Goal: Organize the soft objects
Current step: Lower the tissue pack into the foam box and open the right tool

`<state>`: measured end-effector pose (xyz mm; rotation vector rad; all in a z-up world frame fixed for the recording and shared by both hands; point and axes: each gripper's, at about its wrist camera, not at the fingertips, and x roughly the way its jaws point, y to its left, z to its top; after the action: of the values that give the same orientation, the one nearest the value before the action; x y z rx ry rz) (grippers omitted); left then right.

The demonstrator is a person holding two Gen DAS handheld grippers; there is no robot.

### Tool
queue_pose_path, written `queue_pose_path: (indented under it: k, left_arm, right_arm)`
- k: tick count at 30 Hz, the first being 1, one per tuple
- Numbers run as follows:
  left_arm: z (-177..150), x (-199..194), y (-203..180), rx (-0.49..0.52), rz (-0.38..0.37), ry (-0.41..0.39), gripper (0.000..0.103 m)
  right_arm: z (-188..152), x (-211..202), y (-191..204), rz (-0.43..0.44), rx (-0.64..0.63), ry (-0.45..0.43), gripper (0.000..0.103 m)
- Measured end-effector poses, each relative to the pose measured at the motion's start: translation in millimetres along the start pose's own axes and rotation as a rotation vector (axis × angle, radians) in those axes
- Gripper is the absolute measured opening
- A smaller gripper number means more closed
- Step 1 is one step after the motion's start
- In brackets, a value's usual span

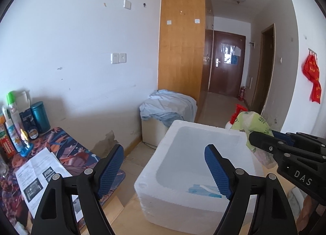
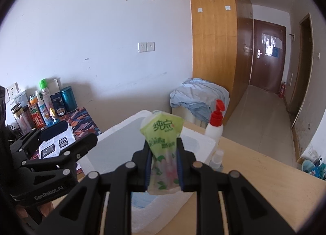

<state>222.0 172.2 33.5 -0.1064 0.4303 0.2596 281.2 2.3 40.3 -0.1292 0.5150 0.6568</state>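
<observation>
Right gripper (image 2: 164, 165): blue pads pinching green tissue pack (image 2: 163, 149) at its waist; pack upright, held above white foam box (image 1: 195, 165), over its right side. Left gripper (image 1: 166, 171): jaws spread wide, nothing between pads, poised over foam box's near-left edge. Blue-white packet (image 1: 200, 190) lies on box floor, near corner. Foam box sits on wooden table (image 2: 264, 190). Red-capped pump bottle (image 2: 215, 125) just beyond box's far right corner. Printed leaflet (image 1: 38, 176) left of box.
</observation>
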Motion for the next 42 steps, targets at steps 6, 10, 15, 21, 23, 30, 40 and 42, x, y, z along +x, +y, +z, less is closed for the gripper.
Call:
queue_pose_path:
  k: [6,10,15,21,23,30,40,42]
  left_arm:
    - [-2,-1,5,-0.001,0.019,0.002,0.082]
    - [-3,-1,7,-0.002,0.027,0.003,0.082]
    - [-3,-1,9,-0.007,0.030,0.007,0.082]
    - [-5,0,12,-0.007,0.035,0.012,0.082]
    - [-5,0,12,-0.008,0.037,0.013,0.082]
    - [-5,0,13,-0.004,0.026,0.015,0.082]
    - [-5,-4,12,-0.007,0.017,0.011,0.082]
    - [-5,-7,10,-0.004,0.010,0.009,0.082]
  right_arm:
    - [1,9,2,0.014,-0.004,0.015,0.025]
    - [2,14,4,0.024,-0.007,0.023,0.025]
    - [1,15,2,0.025,-0.006,0.020,0.027]
    - [1,10,3,0.005,0.005,-0.027,0.074]
    - [2,9,4,0.001,-0.003,-0.027,0.074]
    - [3,10,3,-0.001,0.000,-0.020,0.074]
    - [0,1,2,-0.017,0.004,-0.013,0.075]
    - [-1,-3,1,-0.028,0.012,-0.015,0.078]
